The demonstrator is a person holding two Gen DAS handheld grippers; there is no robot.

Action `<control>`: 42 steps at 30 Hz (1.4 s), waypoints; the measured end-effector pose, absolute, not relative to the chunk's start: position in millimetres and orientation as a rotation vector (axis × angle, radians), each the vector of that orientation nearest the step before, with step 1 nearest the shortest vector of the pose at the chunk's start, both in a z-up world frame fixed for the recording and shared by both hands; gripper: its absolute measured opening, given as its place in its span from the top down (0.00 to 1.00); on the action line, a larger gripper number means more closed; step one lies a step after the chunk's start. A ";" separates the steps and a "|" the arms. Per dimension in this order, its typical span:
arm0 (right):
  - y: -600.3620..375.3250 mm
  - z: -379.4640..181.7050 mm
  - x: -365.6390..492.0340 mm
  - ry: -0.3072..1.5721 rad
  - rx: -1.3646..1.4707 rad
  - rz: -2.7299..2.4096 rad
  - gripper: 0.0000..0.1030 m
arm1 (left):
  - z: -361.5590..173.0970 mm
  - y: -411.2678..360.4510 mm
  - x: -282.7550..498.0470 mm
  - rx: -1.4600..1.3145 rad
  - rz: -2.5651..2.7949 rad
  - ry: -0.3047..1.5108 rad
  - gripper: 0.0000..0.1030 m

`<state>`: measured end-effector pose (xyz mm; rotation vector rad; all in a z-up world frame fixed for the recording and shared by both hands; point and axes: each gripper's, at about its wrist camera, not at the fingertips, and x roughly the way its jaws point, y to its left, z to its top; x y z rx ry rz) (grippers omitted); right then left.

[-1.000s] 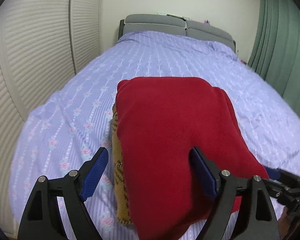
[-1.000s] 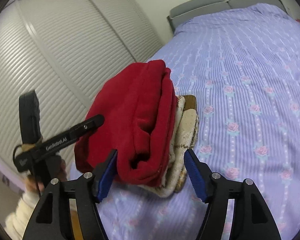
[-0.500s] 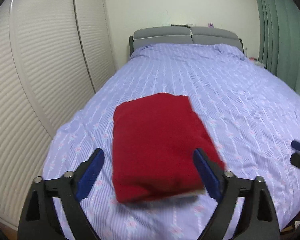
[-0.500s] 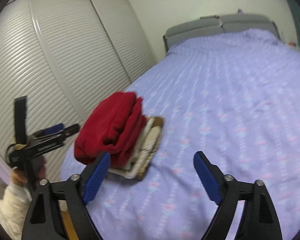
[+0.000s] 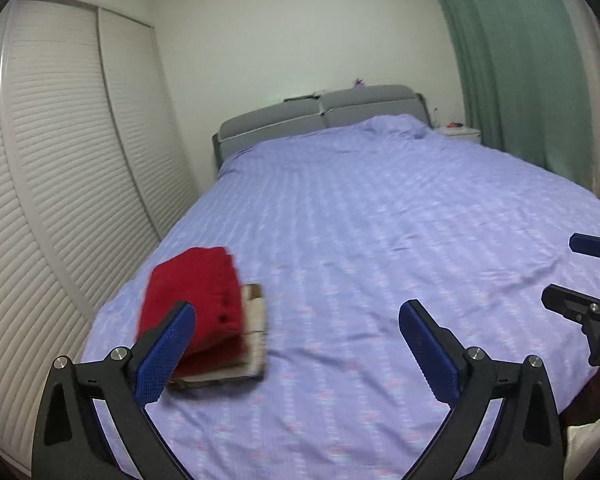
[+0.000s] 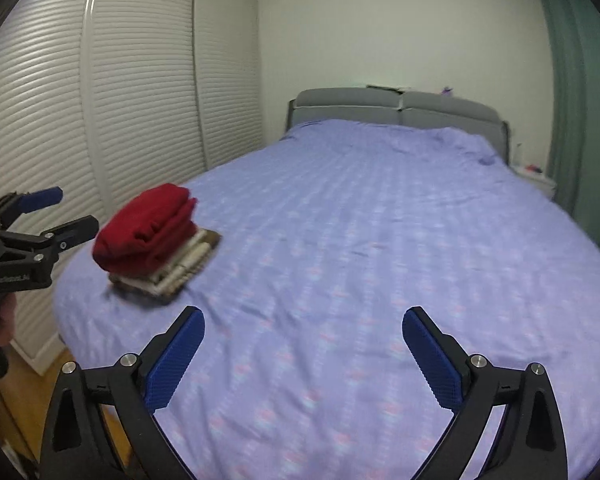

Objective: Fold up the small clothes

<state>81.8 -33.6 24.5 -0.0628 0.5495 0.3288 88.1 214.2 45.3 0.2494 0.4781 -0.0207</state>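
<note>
Folded clothes sit stacked at the near left corner of the bed (image 6: 340, 240): a red fleece garment (image 6: 148, 232) on top of a cream-and-brown patterned garment (image 6: 180, 270), whose layered edges show beneath it. Red piece rests squarely on the lower one, both touching, with the stack's long axis running roughly up the bed toward the grey headboard (image 6: 400, 106).

Neither gripper has anything between its blue pads. The left gripper (image 5: 296, 344) is opening, jaws spread about as wide as they go, and in its own view the stack lies ahead and to the left, partly behind the left pad but not touched by it. The right gripper (image 6: 304, 354) is opening too, just as wide, over bare lilac bedspread; from it the stack lies well off to the left and further up the bed.

The left gripper is clearly the nearer to the stack, seen in the right wrist view just beside the red garment's outer edge. No unfolded garment shows on the bedspread in either view, so this stack looks finished, and whatever comes next probably lies outside these views. White louvred wardrobe doors (image 6: 140, 100) flank the bed on the stack's side; a green curtain (image 5: 520, 72) hangs opposite.
</note>
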 end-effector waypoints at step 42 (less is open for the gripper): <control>-189.1 54.3 -43.8 0.465 0.023 0.112 0.03 | 51.2 72.3 -10.9 0.091 -0.229 0.467 0.00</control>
